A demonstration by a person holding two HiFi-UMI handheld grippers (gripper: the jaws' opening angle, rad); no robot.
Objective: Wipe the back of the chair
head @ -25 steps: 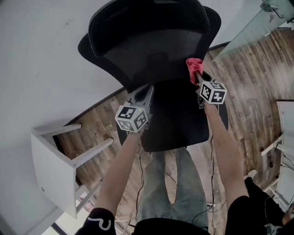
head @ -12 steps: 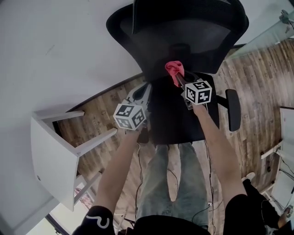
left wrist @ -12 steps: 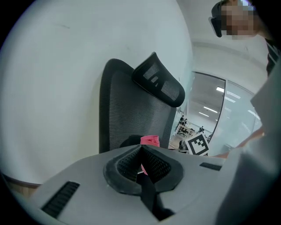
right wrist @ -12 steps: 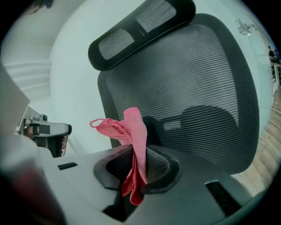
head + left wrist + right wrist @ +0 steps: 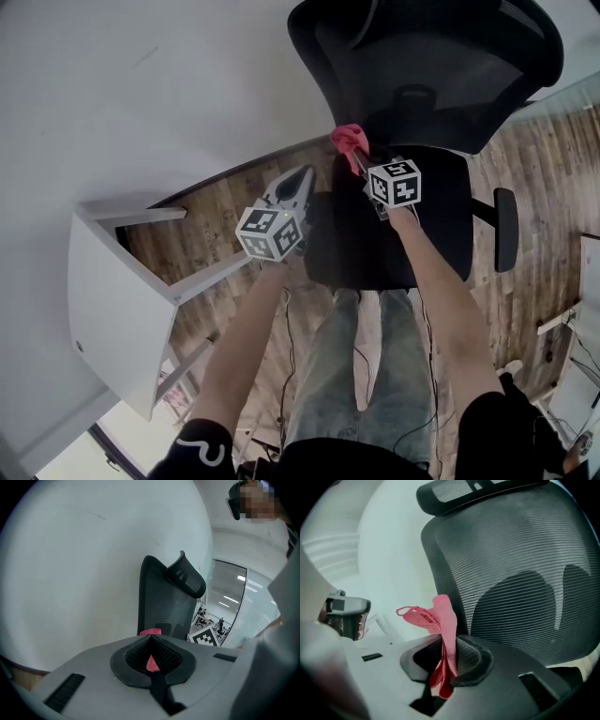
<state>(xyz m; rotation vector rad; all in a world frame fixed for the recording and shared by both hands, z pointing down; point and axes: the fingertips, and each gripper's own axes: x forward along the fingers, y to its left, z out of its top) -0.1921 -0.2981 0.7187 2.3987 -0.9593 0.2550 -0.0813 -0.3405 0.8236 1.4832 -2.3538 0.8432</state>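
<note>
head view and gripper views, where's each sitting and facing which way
Head view: on the person's head, down at the chair; forearms, legs, left gripper, right gripper show.
Left gripper view: on that gripper, along its shut jaws at the chair side-on; a person's head top right.
Right gripper view: on that gripper, facing the mesh backrest; jaws clamp a pink cloth.
Shared: all show chair and cloth.

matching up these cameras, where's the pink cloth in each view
Head view: the cloth is upper middle, sticking out of the right gripper, at the lower left of the chair back.
Left gripper view: a small part of the cloth shows at centre, just past the jaw tips.
Right gripper view: the cloth is low centre-left, clamped in the jaws.
Shared landmark: the chair back.
</note>
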